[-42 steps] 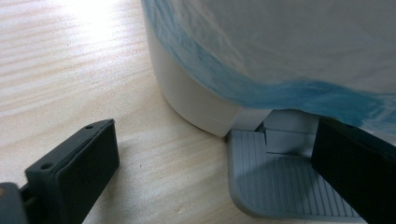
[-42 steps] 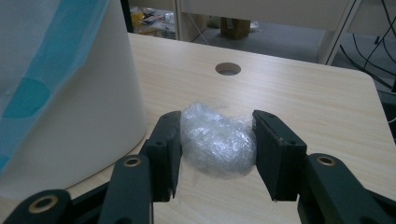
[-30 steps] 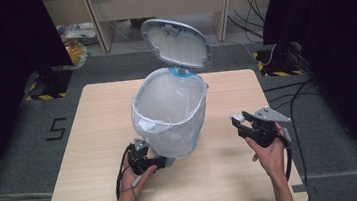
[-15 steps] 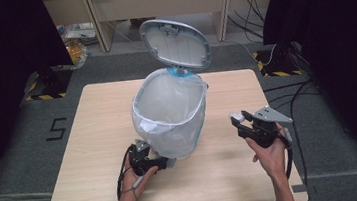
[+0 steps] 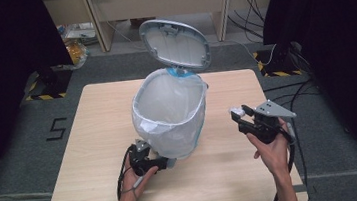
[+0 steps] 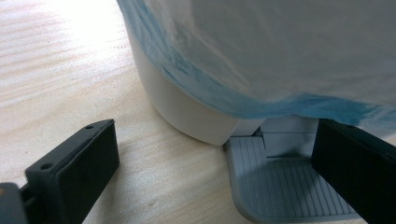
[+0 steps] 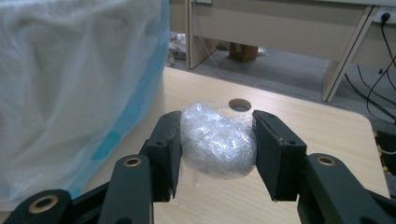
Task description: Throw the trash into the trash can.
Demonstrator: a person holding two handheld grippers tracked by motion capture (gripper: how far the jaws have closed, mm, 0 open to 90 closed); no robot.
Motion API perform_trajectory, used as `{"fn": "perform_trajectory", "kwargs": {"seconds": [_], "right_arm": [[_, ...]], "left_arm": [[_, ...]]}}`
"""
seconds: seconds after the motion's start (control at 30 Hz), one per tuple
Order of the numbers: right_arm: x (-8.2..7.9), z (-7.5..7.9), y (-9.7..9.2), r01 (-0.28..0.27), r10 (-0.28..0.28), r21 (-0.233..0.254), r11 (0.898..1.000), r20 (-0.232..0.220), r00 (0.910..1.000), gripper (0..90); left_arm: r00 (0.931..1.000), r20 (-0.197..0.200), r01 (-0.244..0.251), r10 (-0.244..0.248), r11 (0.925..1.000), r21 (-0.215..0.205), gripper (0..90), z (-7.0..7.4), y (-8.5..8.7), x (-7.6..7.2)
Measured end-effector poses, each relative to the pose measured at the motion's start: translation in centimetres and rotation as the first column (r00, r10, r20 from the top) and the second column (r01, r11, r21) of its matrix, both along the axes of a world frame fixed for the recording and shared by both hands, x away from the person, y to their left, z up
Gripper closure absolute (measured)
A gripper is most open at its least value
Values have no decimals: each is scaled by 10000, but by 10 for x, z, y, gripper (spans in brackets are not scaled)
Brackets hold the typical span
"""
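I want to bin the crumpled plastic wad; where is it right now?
The plastic wad sits clamped between the right gripper jaws, above the table's right side, just right of the open bin.

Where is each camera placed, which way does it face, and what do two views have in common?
High view: above the table's near side, looking down at the bin; both forearms show.
Left gripper view: on the left gripper, low at the bin's base and pedal; open jaws show.
Right gripper view: on the right gripper, facing across the table; jaws clamp a plastic wad.
All views share the bin's bag.
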State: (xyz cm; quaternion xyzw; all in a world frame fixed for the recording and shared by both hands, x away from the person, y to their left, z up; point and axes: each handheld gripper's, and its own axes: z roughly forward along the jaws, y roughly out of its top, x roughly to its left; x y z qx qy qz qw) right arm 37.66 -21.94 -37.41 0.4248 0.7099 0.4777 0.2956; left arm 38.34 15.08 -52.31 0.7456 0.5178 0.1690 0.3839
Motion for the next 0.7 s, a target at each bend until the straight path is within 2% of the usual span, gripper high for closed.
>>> {"fn": "perform_trajectory", "kwargs": {"seconds": [0.3, 0.43, 0.7], "right_arm": [[3, 34, 2, -194, 189, 124, 9997, 387, 9991, 538], [4, 48, 4, -234, 231, 34, 9997, 609, 9979, 538], [6, 67, 10, -401, 387, 137, 9991, 901, 9952, 538]], "left_arm": [[10000, -21, 21, -21, 10000, 1, 1, 0, 0, 0], [10000, -21, 26, -26, 10000, 1, 1, 0, 0, 0], [10000, -11, 36, -36, 10000, -7, 1, 0, 0, 0]]}}
